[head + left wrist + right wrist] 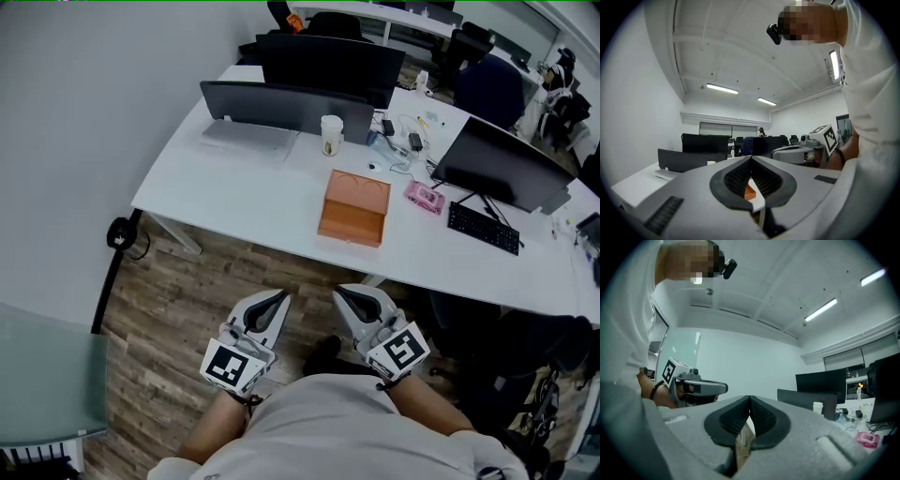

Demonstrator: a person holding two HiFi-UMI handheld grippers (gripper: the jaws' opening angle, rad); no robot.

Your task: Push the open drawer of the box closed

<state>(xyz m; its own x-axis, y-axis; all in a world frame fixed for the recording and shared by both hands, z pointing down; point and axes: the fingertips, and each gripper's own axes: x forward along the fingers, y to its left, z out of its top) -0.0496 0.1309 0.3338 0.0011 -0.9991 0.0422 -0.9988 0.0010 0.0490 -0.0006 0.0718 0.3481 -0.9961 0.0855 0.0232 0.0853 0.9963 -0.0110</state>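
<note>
The orange box [353, 208] stands on the white desk [234, 192], near its front edge. From here I cannot tell how far its drawer stands out. Both grippers hang over the wooden floor, short of the desk and close to the person's body, pointing level at the box. My left gripper [278, 298] is shut with nothing in it. A sliver of the orange box [750, 190] shows below its closed tips [751, 158]. My right gripper [345, 292] is also shut and empty, its tips [749, 398] touching. Each gripper shows in the other's view, the right [794, 152] and the left [693, 387].
A paper cup [331, 134], a dark screen [281, 105], a pink object [425, 197], a keyboard [483, 228] and a second monitor [502, 167] share the desk. A desk leg [173, 232] stands at the left. A glass panel [42, 375] is at the lower left, a chair base [506, 375] at the right.
</note>
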